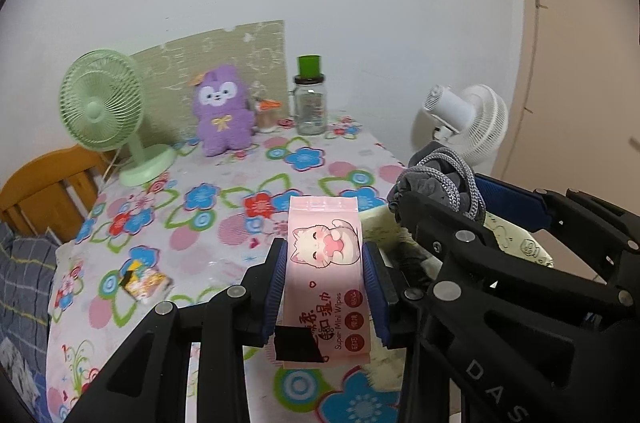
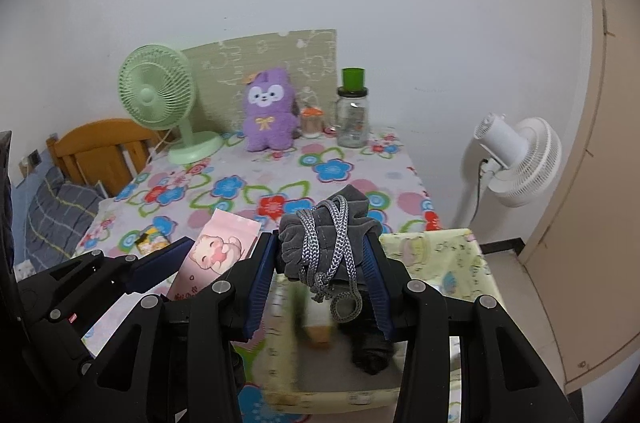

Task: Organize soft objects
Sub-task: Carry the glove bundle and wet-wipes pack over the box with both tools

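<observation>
Noted: left gripper [image 1: 325, 287] clamped across wipes pack [image 1: 325, 263], long axis forward, right gripper [image 2: 320, 263] clamped on grey pouch [image 2: 320, 227] directly above yellow box [image 2: 452, 259], nearer arm.

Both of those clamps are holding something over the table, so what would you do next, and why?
Probably lower the right hand-held gripper and drop its grey drawstring pouch into the yellow fabric box. The pouch hangs just above the box opening, while the left hand-held gripper grips the pink wipes pack beside it.
</observation>
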Demonstrator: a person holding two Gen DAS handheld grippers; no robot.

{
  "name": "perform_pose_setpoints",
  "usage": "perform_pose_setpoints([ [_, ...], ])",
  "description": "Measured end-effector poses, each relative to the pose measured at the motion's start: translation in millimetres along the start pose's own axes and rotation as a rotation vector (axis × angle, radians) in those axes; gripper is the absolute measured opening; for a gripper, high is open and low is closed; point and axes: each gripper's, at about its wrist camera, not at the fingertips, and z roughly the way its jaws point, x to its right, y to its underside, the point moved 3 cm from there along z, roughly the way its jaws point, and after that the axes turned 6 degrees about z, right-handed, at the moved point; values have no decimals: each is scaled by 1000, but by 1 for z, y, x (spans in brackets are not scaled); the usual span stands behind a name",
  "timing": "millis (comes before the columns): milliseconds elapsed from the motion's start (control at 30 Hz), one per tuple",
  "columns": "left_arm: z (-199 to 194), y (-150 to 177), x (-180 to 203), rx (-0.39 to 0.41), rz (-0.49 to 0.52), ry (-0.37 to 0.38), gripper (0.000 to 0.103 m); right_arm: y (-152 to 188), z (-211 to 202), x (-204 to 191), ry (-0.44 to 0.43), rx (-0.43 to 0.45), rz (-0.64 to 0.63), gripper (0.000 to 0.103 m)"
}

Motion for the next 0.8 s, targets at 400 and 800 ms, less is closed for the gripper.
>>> perform_pose_setpoints([
  [400, 29, -10, 45, -29, 40, 80, 38, 1, 8, 53, 35, -19, 36, 47],
  [800, 60, 2, 74, -129, 74, 126, 41, 16, 27, 88, 34, -65, 92, 47],
])
